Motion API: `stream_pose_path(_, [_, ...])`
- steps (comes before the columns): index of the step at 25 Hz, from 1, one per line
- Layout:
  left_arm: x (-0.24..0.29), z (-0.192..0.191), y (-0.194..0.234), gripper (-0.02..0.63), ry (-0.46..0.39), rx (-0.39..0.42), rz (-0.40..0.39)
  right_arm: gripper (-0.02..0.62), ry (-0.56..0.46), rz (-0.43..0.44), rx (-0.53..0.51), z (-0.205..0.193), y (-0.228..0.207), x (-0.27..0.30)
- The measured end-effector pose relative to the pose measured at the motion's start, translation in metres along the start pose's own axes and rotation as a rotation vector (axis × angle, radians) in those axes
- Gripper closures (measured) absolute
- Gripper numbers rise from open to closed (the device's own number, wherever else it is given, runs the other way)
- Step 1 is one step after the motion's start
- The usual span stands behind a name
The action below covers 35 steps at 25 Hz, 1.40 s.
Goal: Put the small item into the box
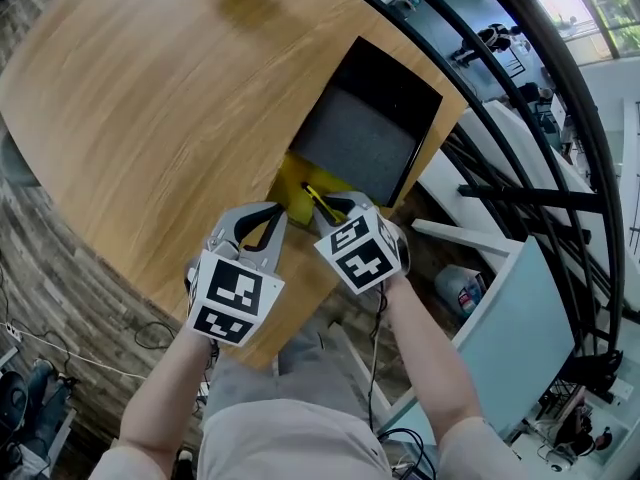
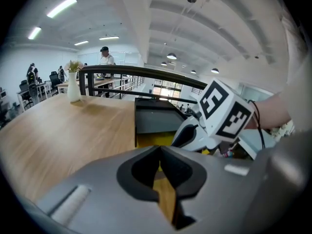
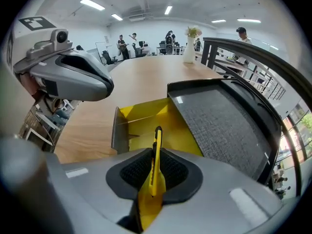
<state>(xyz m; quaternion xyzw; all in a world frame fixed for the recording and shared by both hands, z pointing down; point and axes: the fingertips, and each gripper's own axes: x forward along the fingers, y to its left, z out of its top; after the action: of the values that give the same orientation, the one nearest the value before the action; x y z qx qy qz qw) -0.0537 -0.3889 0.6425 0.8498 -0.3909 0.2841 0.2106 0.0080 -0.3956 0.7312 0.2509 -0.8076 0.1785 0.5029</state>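
A small yellow utility knife (image 3: 157,139) is pinched between the jaws of my right gripper (image 3: 155,154), which is shut on it. The knife (image 1: 318,201) points out over the open box's yellow tray (image 1: 288,190), hovering just above its near edge. In the right gripper view the tray (image 3: 146,117) lies straight ahead, with the grey-lined lid (image 3: 222,123) folded back to the right. My left gripper (image 1: 263,220) is shut on nothing, beside the box's near-left corner over the wood. In its own view the left gripper (image 2: 160,152) faces the tray (image 2: 152,140) and the right gripper (image 2: 194,136).
The box's black lid (image 1: 375,118) lies near the round wooden table's (image 1: 150,108) right edge. A dark railing (image 1: 520,98) curves just beyond it. A white vase (image 2: 73,86) stands far across the table. People stand at distant desks.
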Motion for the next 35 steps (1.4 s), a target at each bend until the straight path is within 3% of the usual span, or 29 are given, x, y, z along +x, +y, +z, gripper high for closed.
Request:
stream_pose_path(12, [-0.006, -0.009, -0.009, 0.604, 0.011, 0.010, -0.016, 0.534, 0.083, -0.029, -0.068, -0.006, 0.006, 0.008])
stream_pose_path(20, [-0.016, -0.008, -0.012, 0.604, 0.005, 0.024, -0.008, 0.522, 0.064, -0.023, -0.013, -0.008, 0.008, 0.004])
stream_pose_path(28, [-0.044, 0.013, -0.015, 0.604, -0.034, 0.032, 0.016, 0.535, -0.039, -0.088, 0.098, 0.004, -0.004, -0.056])
stream_pose_path(35, [-0.085, 0.052, -0.023, 0.604, -0.104, 0.073, 0.043, 0.566, -0.188, -0.181, 0.115, 0.037, -0.006, -0.127])
